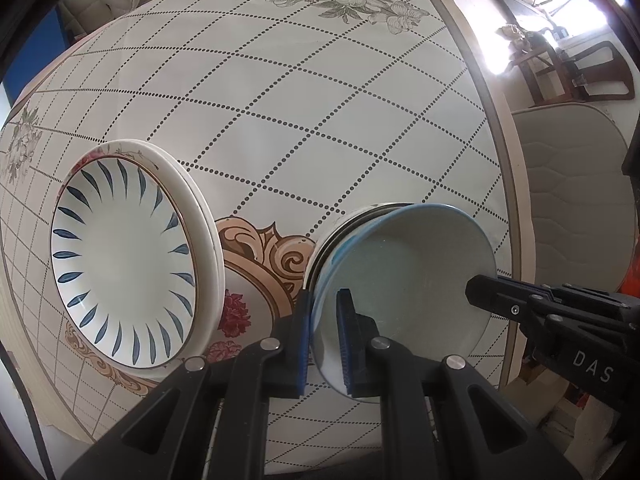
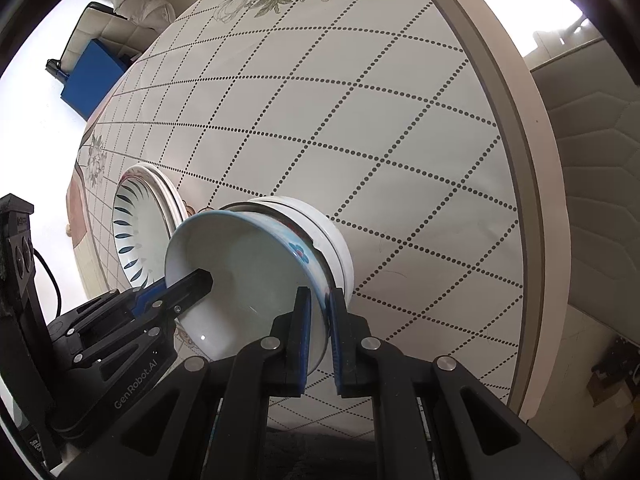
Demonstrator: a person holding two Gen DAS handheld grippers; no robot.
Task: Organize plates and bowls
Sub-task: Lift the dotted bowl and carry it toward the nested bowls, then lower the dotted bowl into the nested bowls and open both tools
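Both the left hand-held gripper and the right hand-held gripper are clamped on opposite rims of the blue bowl, seated on the white bowl stack beside the plates, so sorting looks nearly finished

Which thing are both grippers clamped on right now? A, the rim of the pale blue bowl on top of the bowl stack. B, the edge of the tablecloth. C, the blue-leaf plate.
A: the left gripper and the right gripper each pinch opposite sides of the pale blue bowl.
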